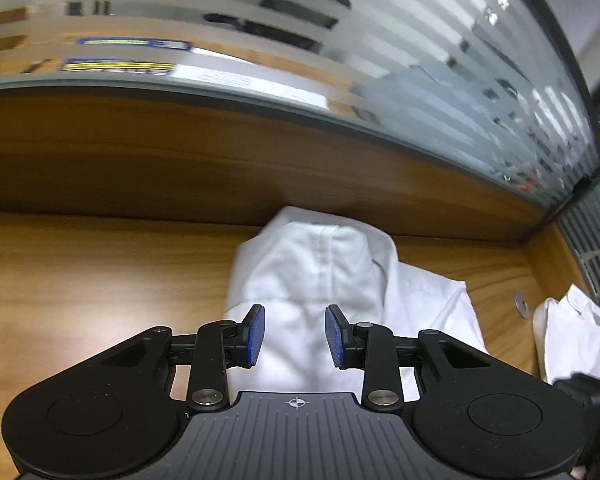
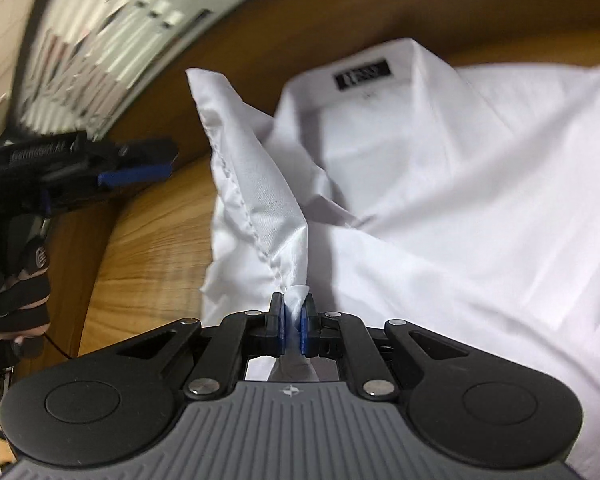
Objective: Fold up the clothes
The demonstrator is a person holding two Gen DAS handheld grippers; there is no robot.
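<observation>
The left claw (image 1: 295, 336) hangs over a white shirt (image 1: 312, 276) lying on the wooden surface (image 1: 100, 280), its blue pads (image 1: 256, 334) apart with nothing pinched between them. A folded part of the shirt lies just past the pads. Another heap of white cloth (image 1: 572, 336) lies near the right edge. A frosted, striped glass partition (image 1: 420, 60) stands behind.

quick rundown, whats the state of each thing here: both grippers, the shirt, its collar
left gripper: open, blue pads apart, nothing between them, above the white cloth
right gripper: shut on a pinched fold of the shirt
shirt: white, lying on the wooden table, one stitched edge lifted and bunched up
collar: lying open, black label showing inside
</observation>
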